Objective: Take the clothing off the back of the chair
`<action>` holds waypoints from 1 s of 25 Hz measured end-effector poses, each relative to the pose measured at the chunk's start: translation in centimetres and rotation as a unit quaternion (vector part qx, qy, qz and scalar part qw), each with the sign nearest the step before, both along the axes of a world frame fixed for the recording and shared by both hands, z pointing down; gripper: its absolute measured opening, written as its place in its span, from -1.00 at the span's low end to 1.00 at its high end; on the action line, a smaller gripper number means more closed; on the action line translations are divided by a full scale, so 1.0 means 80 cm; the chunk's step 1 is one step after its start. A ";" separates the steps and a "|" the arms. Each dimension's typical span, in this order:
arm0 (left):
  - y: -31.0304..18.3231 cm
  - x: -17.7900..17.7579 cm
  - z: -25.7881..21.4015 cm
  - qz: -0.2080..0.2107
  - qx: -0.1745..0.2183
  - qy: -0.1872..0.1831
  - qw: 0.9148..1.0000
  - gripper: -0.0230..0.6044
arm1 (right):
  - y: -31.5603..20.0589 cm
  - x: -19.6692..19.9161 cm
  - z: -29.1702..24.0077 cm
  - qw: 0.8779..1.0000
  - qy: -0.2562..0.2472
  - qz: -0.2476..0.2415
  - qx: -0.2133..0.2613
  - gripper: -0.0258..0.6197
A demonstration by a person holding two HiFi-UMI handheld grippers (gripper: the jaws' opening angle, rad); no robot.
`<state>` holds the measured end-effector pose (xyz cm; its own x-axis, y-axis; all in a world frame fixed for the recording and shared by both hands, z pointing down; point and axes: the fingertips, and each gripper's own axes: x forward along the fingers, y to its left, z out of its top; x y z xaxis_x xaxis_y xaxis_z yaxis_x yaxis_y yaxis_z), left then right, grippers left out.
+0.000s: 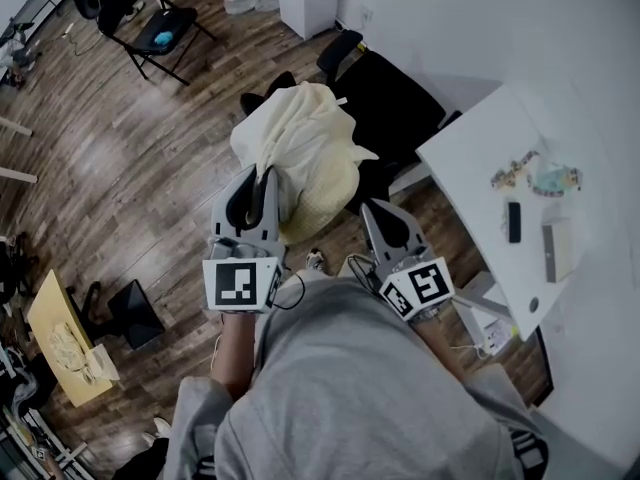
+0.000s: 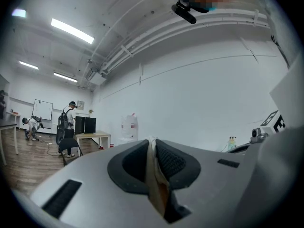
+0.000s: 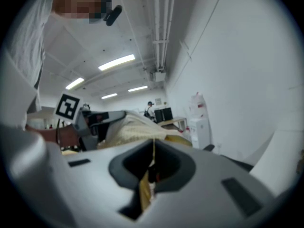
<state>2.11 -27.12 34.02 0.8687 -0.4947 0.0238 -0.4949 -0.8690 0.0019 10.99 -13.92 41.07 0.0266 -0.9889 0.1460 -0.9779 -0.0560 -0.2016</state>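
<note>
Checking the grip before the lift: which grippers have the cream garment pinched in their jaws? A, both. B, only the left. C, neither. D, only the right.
A: each gripper view shows a fold of the cream garment clamped between closed jaws, in the left gripper and the right gripper alike.

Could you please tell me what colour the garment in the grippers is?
Pale cream-yellow; the head view shows the garment best.
</note>
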 end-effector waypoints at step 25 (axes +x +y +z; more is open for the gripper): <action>0.038 -0.029 -0.011 -0.083 0.015 -0.015 0.996 -0.70 | 0.040 0.011 -0.009 0.999 -0.015 -0.049 0.007 -0.81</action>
<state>-0.21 -24.05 33.15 0.7743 -0.6321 0.0308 -0.6309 -0.7748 -0.0399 11.86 -10.72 40.38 -0.0745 -0.9886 0.1310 -0.9720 0.0426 -0.2311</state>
